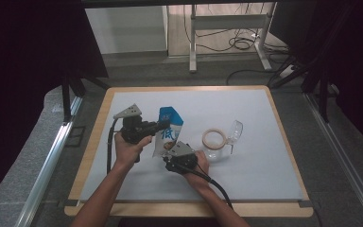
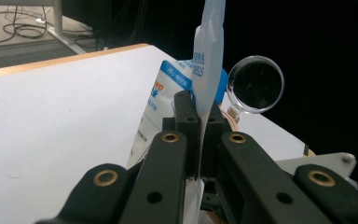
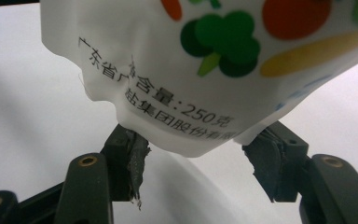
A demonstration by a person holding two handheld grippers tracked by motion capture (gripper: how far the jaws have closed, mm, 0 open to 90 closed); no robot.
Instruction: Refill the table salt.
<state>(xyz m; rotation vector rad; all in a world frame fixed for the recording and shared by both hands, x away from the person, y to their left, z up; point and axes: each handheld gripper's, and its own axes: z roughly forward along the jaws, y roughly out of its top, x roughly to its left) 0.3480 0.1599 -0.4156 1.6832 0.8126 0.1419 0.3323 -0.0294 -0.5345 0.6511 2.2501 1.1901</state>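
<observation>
Covering wooden table (image 1: 283, 137), white mat (image 1: 264, 161); dark curtains (image 1: 28, 47).

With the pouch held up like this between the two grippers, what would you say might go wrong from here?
1. The left gripper pinches only a thin edge of the pouch; a tug might tear it or let it slip out.
2. The right gripper stands open around the pouch's bottom, its pads apparently not pressing, so it would probably not catch a falling pouch.
3. The glass lies tipped on its side beside the tape roll, close to the pouch; a swing or drop could set it rolling.
</observation>
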